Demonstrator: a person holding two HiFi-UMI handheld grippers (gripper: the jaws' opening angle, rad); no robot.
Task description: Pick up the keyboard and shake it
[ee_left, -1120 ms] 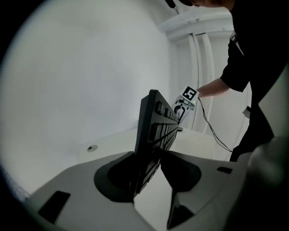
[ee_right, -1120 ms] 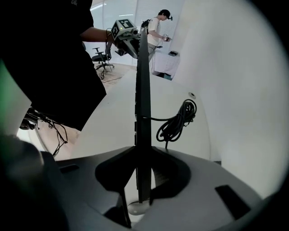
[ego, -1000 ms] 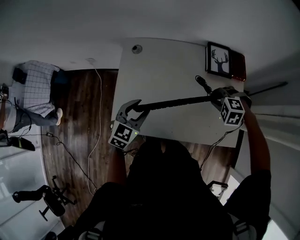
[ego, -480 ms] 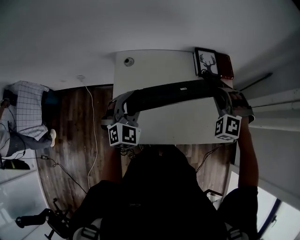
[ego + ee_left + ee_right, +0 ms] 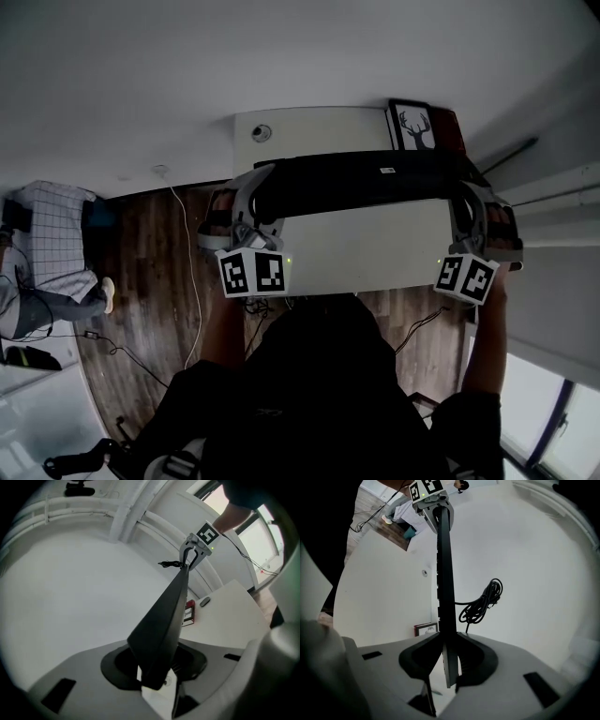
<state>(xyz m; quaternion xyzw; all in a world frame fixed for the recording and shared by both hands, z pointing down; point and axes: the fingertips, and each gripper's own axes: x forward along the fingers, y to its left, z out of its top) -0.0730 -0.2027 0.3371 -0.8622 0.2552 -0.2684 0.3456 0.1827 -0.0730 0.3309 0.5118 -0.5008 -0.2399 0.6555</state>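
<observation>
Black plastic keyboard, one item, carried clear above a white worktop.

Head view:
- The left gripper clamps one short end of the keyboard and the right gripper clamps the other.
- The keyboard spans the whole gap between them. Judged, a hold at each end keeps the long board level and balanced for shaking.
- The worktop lies below both grippers.
- A framed deer picture stands beyond the right gripper, and a small round object lies beyond the left one.
- The marker cubes hide most of both hands. Which face of the keyboard is uppermost is hard to tell.

Left gripper view:
- The jaws stand narrow, have just been closing, and pinch the near end of the keyboard.
- The board runs edge-on away from this gripper to the right gripper at its far end.
- A thin cable trails just beside that far gripper.
- The pad contact sits in shadow and is only partly visible.

Right gripper view:
- The jaws are narrow and closed on the opposite end of the keyboard, which is again seen edge-on.
- The coiled cable hangs free just ahead of this gripper, beside the board. Where it joins the board cannot be made out.
- The left gripper is small at the far end, near the frame's top edge.

Status, judged: the lift is done and the shake is yet to come.
</observation>
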